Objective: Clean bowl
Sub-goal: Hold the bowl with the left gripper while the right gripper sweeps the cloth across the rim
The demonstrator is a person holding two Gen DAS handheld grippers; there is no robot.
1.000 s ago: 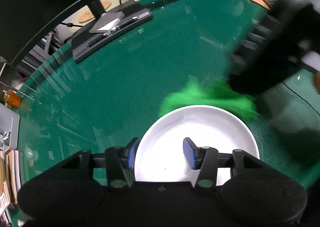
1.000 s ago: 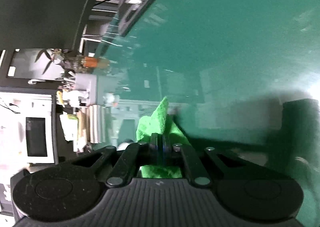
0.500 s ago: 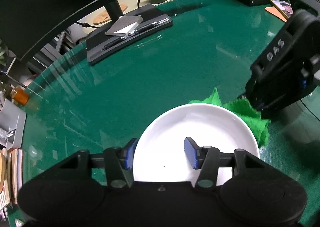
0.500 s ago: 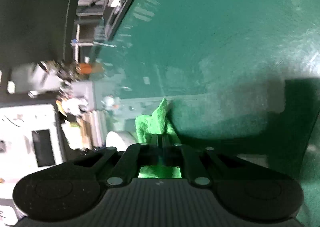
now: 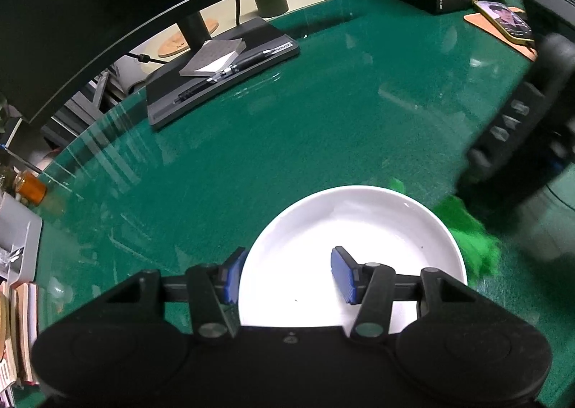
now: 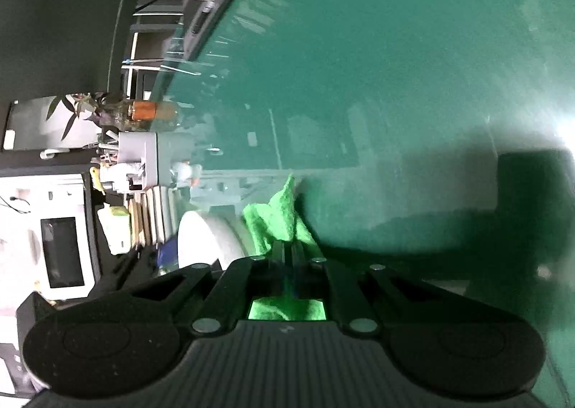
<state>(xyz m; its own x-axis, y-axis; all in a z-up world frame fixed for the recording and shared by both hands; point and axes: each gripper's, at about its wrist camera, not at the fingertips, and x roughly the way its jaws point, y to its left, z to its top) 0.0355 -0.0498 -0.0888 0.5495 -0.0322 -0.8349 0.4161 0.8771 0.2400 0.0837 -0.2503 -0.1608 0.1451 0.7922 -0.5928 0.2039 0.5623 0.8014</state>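
Now, left gripper (image 5: 289, 273): fingers spread, one blue pad outside the bowl's rim, the other over its inside; whether they touch it I cannot tell.
Bowl (image 5: 354, 228): white, on the green table (image 5: 287, 127), holding only a few dark specks.
Right gripper (image 6: 290, 248): fingers pressed together, pinching the cloth (image 6: 278, 217), tilted sideways beside the bowl.
Cloth: green, bunched against the bowl's right rim.

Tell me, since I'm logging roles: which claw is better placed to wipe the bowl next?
Right. The right claw is shut on the cloth beside the bowl; the left claw is open astride its rim.
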